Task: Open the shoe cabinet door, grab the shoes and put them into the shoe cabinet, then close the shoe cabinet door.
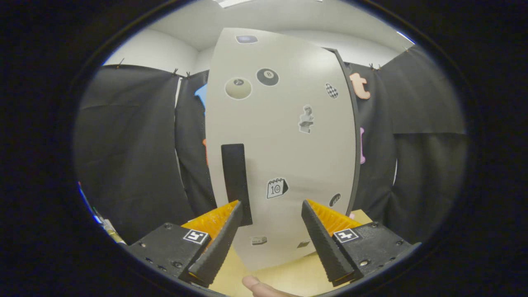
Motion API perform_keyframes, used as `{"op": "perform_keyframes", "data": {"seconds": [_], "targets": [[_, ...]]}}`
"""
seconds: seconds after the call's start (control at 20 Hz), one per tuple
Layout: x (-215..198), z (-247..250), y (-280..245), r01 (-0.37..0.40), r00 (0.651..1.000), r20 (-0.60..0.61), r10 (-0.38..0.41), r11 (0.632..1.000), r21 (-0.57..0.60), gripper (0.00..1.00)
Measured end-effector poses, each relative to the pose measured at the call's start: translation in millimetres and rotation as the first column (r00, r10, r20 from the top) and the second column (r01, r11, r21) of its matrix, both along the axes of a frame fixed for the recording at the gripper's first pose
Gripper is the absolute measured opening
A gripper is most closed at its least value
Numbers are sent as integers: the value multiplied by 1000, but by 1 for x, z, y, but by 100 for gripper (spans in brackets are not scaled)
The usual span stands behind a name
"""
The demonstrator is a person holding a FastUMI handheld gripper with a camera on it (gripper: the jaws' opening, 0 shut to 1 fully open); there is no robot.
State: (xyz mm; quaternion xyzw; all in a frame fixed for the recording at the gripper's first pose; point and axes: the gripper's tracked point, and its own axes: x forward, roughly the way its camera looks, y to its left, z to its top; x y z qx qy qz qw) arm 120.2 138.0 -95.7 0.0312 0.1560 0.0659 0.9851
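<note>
Jaws of the gripper [271, 206] spread wide, empty, before the cabinet door [284, 144] beside its handle [236, 181].

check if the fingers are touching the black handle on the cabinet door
Cannot tell. In the gripper view the open fingers overlap the black handle on the cabinet door; depth unclear.

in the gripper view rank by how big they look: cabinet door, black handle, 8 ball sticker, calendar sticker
1. cabinet door
2. black handle
3 and 4. 8 ball sticker and calendar sticker look alike.
The gripper is open.
</note>
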Motion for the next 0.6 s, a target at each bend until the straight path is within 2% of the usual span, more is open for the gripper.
{"op": "perform_keyframes", "data": {"seconds": [0.3,0.45,0.6], "targets": [[-41,18,2,-13,997,79,12,1000,18,96],[-68,13,-9,21,998,67,-20,1000,-19,96],[-91,8,-10,32,997,69,-32,999,9,96]]}}
